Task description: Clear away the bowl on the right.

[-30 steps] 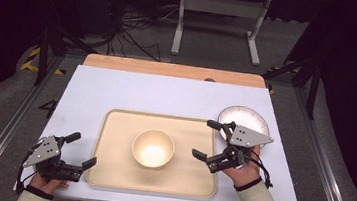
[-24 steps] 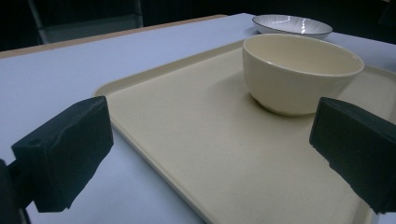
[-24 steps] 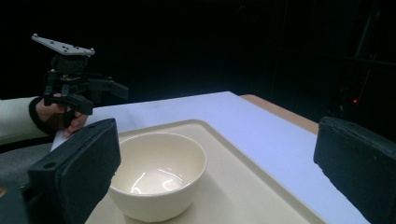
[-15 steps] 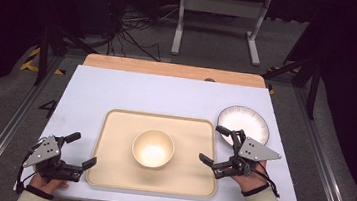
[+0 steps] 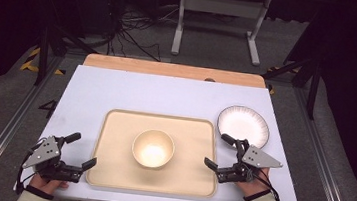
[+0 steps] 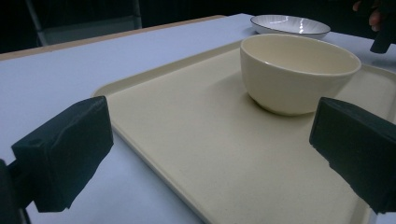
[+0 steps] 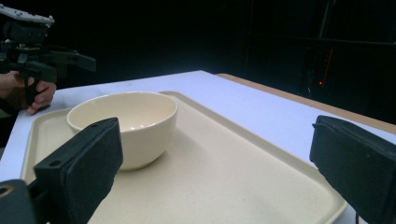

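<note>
lately the biggest change is on the person's right: the right gripper was up over the white plate a second ago, and it has since drawn back toward the person and down to the right edge of the cream tray. the plate now lies bare on the table, just beyond the tray's far right corner, so it looks as though the plate has been let go there and the hand is turning to the tray or to what stands on it. the tray has stayed put in the middle of the table, and the cream bowl stands upright near its centre as before.

the left gripper has hardly moved across the three moments; it waits at the tray's near left corner.

both pairs of jaws are spread wide and hold nothing. in the left gripper view the two black fingers stand far apart with the tray's rim between them and the bowl beyond, untouched. in the right gripper view the fingers are spread as widely, framing the tray's other edge, the bowl well short of either pad. my guess is that the two hands are lining up to take the tray by its opposite edges.
</note>
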`<action>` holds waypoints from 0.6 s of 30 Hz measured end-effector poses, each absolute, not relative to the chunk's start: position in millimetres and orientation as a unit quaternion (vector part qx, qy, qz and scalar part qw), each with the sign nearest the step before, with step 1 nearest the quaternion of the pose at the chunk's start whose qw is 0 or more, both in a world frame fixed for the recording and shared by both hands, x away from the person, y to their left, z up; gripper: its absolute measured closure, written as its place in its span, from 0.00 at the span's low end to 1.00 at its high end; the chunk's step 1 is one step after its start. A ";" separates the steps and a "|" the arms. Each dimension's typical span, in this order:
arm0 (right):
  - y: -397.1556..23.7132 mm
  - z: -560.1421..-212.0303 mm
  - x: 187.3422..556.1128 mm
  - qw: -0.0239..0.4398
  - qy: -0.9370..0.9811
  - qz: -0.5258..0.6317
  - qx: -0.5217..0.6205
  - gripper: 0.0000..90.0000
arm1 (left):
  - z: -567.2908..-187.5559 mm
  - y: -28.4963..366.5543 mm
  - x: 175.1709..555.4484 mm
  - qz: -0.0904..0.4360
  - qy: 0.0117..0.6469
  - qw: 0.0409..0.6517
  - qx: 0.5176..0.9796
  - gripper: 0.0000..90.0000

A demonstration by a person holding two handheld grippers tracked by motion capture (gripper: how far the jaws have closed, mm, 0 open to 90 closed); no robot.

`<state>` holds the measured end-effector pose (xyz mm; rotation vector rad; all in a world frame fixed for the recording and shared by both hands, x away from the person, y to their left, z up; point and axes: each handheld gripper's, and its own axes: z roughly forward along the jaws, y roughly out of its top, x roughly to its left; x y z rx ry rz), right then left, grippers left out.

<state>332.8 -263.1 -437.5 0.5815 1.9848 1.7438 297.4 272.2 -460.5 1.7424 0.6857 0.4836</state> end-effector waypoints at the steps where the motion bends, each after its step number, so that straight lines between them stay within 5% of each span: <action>1: -264.1 -438.6 332.2 0.218 0.711 0.635 0.210 0.03 | -460.8 272.0 297.1 0.206 0.292 0.570 0.739 0.00; 18: -271.1 -457.4 331.3 0.202 0.715 0.620 0.253 0.03 | -461.5 274.5 289.5 0.218 0.259 0.590 0.733 0.00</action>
